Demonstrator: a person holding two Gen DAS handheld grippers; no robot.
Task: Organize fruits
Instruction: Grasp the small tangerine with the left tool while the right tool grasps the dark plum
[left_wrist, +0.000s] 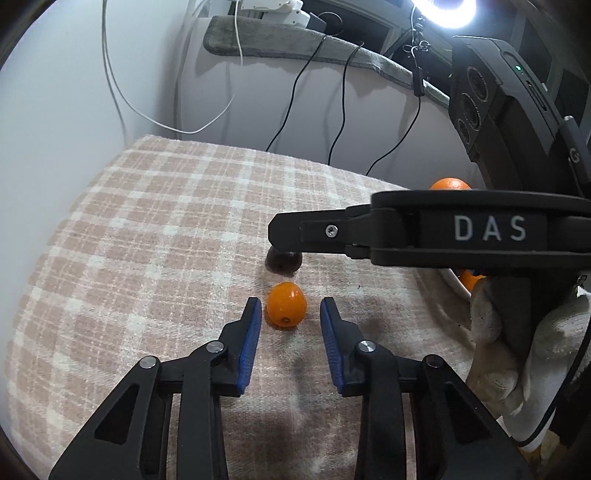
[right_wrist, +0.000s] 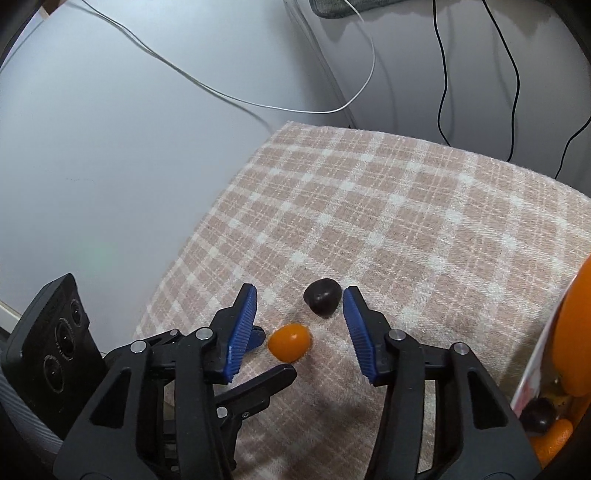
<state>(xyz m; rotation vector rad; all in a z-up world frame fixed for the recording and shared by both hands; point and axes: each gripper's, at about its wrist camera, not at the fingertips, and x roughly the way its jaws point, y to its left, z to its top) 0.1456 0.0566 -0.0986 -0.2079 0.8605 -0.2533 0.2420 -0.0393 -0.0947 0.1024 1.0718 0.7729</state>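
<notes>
A small orange kumquat-like fruit (left_wrist: 286, 304) lies on the checked cloth (left_wrist: 147, 229), just ahead of and between the tips of my open, empty left gripper (left_wrist: 291, 314). It also shows in the right wrist view (right_wrist: 289, 342). A small dark fruit (right_wrist: 322, 296) lies just beyond it, between the tips of my open, empty right gripper (right_wrist: 300, 301). In the left wrist view the dark fruit (left_wrist: 283, 261) is half hidden under the right gripper's finger (left_wrist: 310, 232), which reaches in from the right.
A container with a large orange (right_wrist: 576, 332), another dark fruit (right_wrist: 540, 414) and orange pieces sits at the right edge. The large orange (left_wrist: 450, 183) also peeks over the right gripper. Cables (right_wrist: 441, 70) hang behind the cloth. The cloth's left edge drops off to a grey floor (right_wrist: 92, 147).
</notes>
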